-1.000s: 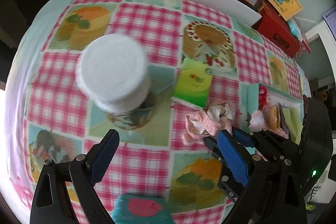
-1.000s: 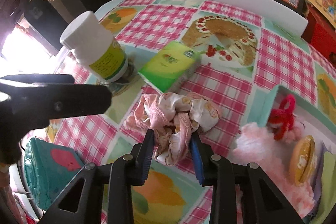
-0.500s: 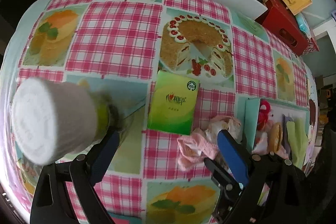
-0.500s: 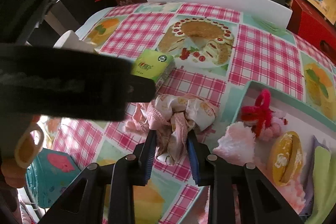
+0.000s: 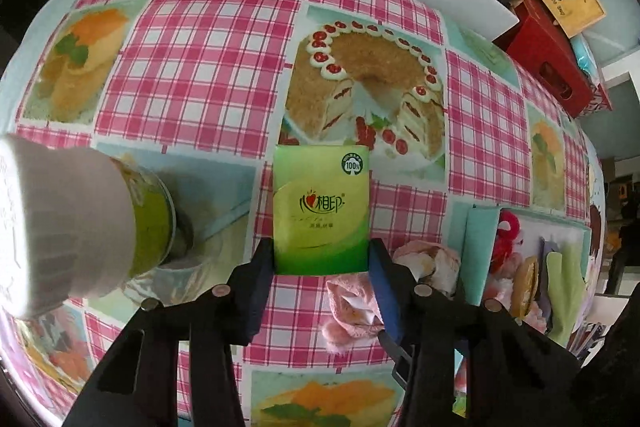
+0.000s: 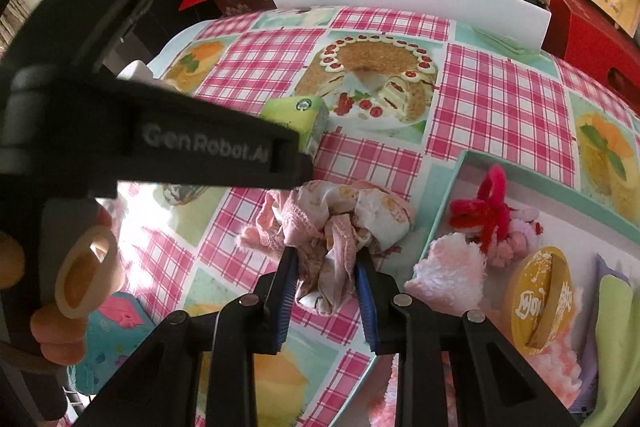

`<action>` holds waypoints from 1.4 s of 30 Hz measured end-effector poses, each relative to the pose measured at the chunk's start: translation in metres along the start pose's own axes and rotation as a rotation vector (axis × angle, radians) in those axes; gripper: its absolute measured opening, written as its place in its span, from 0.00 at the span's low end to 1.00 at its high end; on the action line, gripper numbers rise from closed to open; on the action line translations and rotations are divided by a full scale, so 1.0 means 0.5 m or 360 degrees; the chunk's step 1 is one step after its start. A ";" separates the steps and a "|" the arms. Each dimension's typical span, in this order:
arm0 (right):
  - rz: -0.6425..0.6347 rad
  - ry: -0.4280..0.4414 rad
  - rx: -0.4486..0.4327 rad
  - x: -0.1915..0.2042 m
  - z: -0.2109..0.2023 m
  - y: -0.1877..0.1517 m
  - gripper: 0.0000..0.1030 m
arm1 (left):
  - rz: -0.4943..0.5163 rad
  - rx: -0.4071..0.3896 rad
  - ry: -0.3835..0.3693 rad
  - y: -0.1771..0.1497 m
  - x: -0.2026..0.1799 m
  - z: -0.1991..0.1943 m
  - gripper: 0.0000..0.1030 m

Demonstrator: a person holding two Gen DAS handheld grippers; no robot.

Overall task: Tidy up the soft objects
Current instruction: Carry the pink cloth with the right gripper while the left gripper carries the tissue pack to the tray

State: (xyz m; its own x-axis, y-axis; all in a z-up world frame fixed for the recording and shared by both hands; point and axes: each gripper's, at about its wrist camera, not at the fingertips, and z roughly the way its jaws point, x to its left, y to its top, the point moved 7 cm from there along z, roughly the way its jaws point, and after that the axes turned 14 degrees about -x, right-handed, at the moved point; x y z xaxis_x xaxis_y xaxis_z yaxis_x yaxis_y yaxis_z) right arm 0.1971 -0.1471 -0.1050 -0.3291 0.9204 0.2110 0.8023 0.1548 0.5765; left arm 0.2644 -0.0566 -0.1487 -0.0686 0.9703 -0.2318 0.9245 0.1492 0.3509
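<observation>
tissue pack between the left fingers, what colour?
The tissue pack is yellow-green, darker green at its near edge, with a red-and-black logo. The left wrist view shows it best.

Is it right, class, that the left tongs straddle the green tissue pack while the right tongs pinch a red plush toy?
Not quite. The left tongs do straddle the green tissue pack, but the right wrist view shows the right tongs pinching the crumpled pink cloth, not a red toy.
</observation>
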 end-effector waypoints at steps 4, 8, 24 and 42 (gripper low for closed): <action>0.0000 -0.0005 0.0001 0.001 -0.001 0.003 0.29 | -0.0001 -0.0014 -0.0019 0.004 -0.003 -0.009 0.47; 0.0003 -0.0013 0.0003 0.012 0.012 0.001 0.30 | -0.0015 -0.0019 -0.0022 0.000 0.007 -0.023 0.47; -0.0015 0.0017 -0.0036 0.059 -0.021 0.000 0.29 | -0.0073 -0.0112 -0.0082 -0.049 0.036 -0.116 0.47; 0.0080 0.0043 -0.0200 0.092 -0.158 -0.020 0.29 | -0.0190 -0.0433 -0.0222 -0.088 0.039 -0.305 0.47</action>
State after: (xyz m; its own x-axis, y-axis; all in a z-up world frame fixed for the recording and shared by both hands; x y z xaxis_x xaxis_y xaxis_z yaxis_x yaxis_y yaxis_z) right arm 0.1344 -0.1349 -0.0388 -0.3046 0.9157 0.2621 0.7500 0.0610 0.6586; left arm 0.1653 -0.0155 -0.0304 -0.1010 0.9104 -0.4013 0.7775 0.3239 0.5391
